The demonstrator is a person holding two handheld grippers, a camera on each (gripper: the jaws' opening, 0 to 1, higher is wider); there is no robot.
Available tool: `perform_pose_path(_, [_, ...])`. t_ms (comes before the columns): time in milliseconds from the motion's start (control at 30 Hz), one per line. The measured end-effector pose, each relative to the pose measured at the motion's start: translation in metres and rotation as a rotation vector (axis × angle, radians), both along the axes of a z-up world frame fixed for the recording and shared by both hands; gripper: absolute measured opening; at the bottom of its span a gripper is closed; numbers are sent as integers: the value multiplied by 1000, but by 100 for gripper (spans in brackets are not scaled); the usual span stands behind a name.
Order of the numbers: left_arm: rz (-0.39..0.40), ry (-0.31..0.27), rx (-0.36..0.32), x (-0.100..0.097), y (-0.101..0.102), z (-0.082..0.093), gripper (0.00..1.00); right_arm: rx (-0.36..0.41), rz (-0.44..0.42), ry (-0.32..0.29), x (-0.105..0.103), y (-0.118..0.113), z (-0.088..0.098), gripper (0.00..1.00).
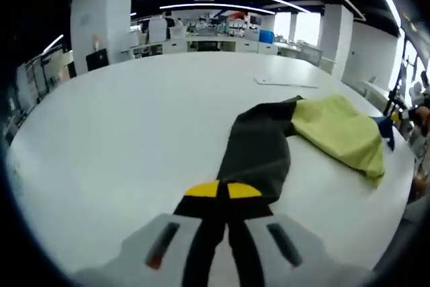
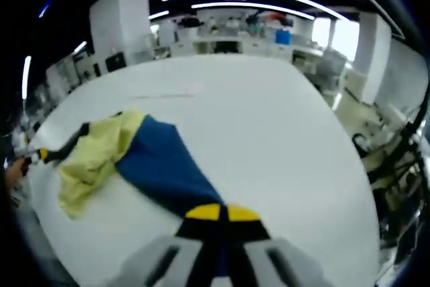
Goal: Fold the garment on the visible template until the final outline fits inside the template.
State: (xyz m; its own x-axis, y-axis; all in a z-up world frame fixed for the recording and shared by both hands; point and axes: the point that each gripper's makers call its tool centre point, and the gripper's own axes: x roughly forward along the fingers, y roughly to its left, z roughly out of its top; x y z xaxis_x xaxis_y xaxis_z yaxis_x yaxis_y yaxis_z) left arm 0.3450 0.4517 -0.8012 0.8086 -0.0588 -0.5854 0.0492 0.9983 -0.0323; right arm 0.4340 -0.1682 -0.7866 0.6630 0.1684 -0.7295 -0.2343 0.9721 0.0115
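Garment (image 1: pixel 269 146) lies at centre-right on the table (image 1: pixel 121 152). Our left gripper (image 1: pixel 222 191) and right gripper (image 2: pixel 222 213) are each clamped on a sleeve, likely to draw it inward for folding.

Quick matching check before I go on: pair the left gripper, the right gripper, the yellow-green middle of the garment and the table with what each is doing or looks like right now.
Column one:
1. left gripper
2. right gripper
3. yellow-green section
4. table

Column two:
A. white, bare around the garment
B. shut on the blue section
C. bunched and rumpled between the two dark ends
D. shut on the black section

Pairs: 1-D, 2-B, 3-C, 4-A
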Motion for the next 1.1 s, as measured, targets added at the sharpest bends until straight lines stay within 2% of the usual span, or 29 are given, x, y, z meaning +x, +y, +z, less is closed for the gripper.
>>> perform_pose_path(367, [8, 52, 62, 4, 27, -8, 0, -114, 11, 60, 9, -35, -14, 0])
perform_pose_path(433, [12, 61, 73, 4, 33, -9, 0, -139, 10, 67, 5, -39, -15, 0])
perform_pose_path(600, [19, 79, 92, -1, 40, -9, 0, -165, 0, 92, 6, -56, -21, 0])
perform_pose_path(700, [33, 91, 102, -2, 52, -13, 0, -183, -2, 105, 6, -62, -23, 0])
perform_pose_path(833, [48, 100, 107, -4, 58, -16, 0, -187, -10, 122, 5, -67, -26, 0])
perform_pose_path(1100, [42, 98, 117, -2, 57, -15, 0, -168, 11, 109, 4, -60, -22, 0])
